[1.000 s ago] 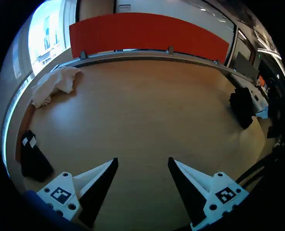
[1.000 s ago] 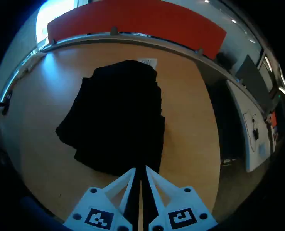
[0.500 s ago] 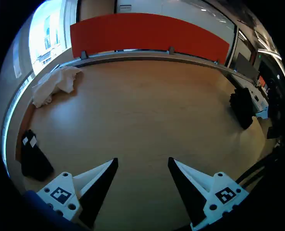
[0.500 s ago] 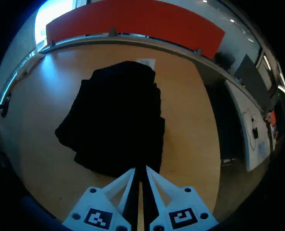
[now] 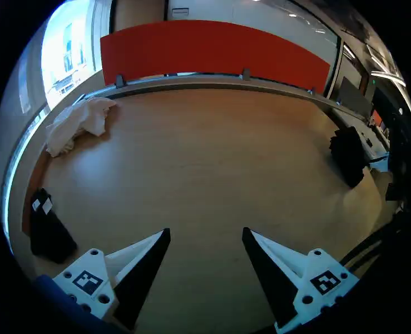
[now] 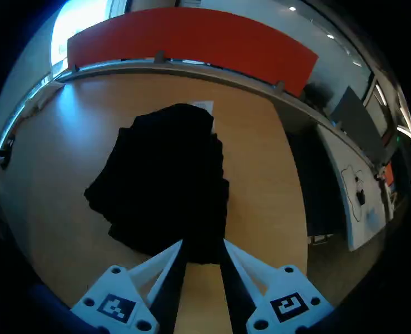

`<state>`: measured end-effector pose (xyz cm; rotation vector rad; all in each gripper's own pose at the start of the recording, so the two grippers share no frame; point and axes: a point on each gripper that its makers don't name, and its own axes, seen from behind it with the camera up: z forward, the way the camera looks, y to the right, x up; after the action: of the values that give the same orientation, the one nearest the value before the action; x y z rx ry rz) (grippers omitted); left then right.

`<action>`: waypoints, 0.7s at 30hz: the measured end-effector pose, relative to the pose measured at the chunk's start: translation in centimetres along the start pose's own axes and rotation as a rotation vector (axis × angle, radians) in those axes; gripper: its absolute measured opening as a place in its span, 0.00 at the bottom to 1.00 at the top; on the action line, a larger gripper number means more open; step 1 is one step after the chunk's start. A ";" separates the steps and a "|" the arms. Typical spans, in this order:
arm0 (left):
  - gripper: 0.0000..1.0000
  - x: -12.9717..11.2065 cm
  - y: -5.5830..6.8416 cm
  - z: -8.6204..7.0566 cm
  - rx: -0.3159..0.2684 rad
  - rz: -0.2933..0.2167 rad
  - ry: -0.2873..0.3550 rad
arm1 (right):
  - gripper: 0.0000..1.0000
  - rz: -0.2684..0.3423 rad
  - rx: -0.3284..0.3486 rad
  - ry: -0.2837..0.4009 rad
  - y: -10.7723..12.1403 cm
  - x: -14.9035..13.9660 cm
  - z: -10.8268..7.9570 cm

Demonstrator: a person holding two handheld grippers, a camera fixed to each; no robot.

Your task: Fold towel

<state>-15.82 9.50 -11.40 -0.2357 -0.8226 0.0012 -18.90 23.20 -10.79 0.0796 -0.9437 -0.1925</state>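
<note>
Left gripper view: crumpled white cloth (image 5: 77,123) far left on the wooden table (image 5: 205,156), black tagged item (image 5: 48,228) by the near left edge. Left gripper (image 5: 205,230) over bare wood, jaws spread wide, nothing between them. Dark bundle (image 5: 348,156) at the right edge. Right gripper view: black towel (image 6: 166,189) lies bunched mid-table, white tag (image 6: 201,106) at its far end. Right gripper (image 6: 201,245) at the towel's near edge, jaws partly apart with the edge between the tips, contact unclear. Red partition (image 6: 194,39) behind.
</note>
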 end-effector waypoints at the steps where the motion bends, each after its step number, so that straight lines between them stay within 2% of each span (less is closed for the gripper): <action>1: 0.96 0.0 0.0 0.0 0.000 0.000 0.000 | 0.47 0.003 0.001 0.005 -0.1 0.1 -0.1; 4: 0.96 0.0 0.0 -0.1 0.000 0.000 0.002 | 0.65 0.012 0.001 0.021 -0.1 0.5 -0.5; 7: 0.96 0.1 0.0 -0.2 -0.002 0.001 0.004 | 0.75 0.020 0.002 0.040 -0.3 0.9 -0.8; 10: 0.96 0.2 0.0 -0.2 -0.003 0.001 0.006 | 0.92 0.026 0.006 0.055 -0.5 1.4 -1.1; 16: 0.96 0.4 0.0 -0.3 -0.004 0.002 0.012 | 1.00 0.032 0.011 0.076 -0.9 2.2 -1.5; 21: 0.96 0.5 -0.1 -0.3 -0.005 0.000 0.017 | 1.00 0.039 0.011 0.093 -1.2 2.8 -1.7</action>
<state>-15.24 9.39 -11.26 -0.2401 -0.8055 -0.0023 -16.13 21.41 -9.75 0.0791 -0.8534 -0.1467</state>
